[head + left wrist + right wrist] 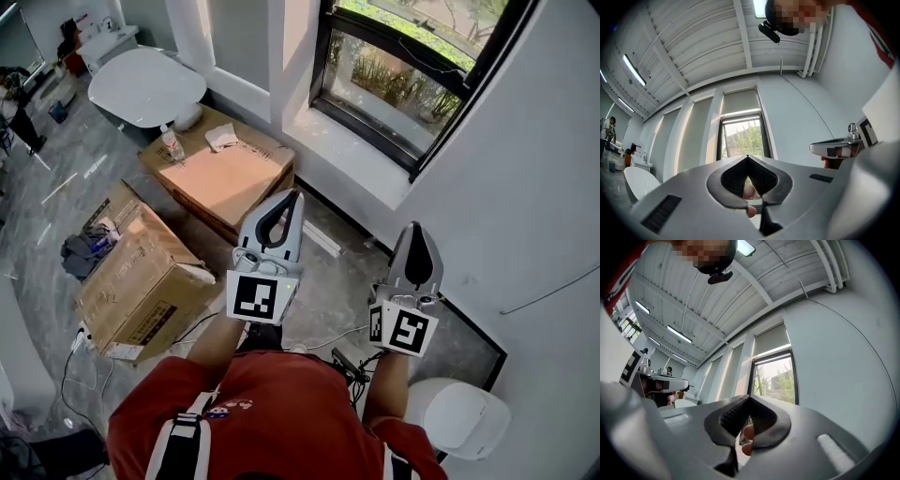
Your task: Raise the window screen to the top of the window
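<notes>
- Grey floor and grey wall. One black-framed window sits ahead of you, with a pale sill under it.
- The window screen looks like the grey panel over the upper part of the window, with bare glass below it. It's out of the head view.
- Left gripper and right gripper are both clenched with nothing between the jaws. Both are short of the window and tilted slightly up.
- My read is that this is the approach step; neither gripper touches the screen.
- To do it well:
  - Square up to the window and find the screen's bottom bar or pull cord first.
  - Open a gripper only at the grab point.
  - Grip mid-width so the screen rises level, then lift straight along the frame.
- I can't see a cord or handle from here, so check before committing.
- In the way:
  - low cardboard box left of the window, below the sill
  - bigger box further out from the window
  - white strip and cables on the floor under the window
  - toilet right of the window
- The bathtub is well left of the window and is no issue.
</notes>
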Demonstrator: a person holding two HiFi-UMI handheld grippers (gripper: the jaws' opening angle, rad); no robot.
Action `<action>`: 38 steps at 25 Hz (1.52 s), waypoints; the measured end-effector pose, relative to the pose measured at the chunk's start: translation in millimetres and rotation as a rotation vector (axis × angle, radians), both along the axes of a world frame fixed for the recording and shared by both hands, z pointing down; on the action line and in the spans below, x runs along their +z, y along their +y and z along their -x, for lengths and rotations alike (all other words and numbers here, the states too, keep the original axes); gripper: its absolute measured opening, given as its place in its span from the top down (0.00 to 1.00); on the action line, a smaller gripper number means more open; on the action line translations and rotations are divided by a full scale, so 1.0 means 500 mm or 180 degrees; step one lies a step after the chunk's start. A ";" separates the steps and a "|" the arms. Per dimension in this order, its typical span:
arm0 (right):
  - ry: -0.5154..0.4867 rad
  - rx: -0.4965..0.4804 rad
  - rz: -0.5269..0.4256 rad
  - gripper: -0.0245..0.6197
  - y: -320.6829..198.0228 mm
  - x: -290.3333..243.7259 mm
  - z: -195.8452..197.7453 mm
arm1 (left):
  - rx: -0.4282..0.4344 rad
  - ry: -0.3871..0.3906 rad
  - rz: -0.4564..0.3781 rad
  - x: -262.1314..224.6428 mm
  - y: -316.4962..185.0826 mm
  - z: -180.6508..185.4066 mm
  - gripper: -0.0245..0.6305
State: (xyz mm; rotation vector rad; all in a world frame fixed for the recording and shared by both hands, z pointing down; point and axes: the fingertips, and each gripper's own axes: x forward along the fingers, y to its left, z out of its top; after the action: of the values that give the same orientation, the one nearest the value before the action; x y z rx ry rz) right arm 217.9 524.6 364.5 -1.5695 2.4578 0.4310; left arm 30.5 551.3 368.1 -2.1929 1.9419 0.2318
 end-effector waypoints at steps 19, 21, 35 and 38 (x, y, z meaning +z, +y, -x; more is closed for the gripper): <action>0.0068 0.0038 0.0021 0.95 -0.297 -0.015 0.229 | 0.0027 0.0049 -0.0007 -0.004 -0.294 0.223 0.96; 0.0076 0.0067 0.0029 0.95 -0.319 -0.017 0.246 | 0.0043 0.0053 -0.0016 -0.006 -0.318 0.244 0.96; 0.0071 0.0160 0.0093 0.95 -0.404 0.000 0.346 | 0.0133 0.0100 0.0068 0.017 -0.409 0.346 0.96; 0.0036 0.0165 0.0079 0.95 -0.419 0.003 0.351 | 0.0129 0.0091 0.0072 0.021 -0.423 0.353 0.96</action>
State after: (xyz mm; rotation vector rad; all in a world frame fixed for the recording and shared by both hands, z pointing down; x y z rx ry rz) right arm 42.3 314.9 365.8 -1.6482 2.4446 0.4203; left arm -146.0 339.6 378.5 -2.2570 1.9254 0.2500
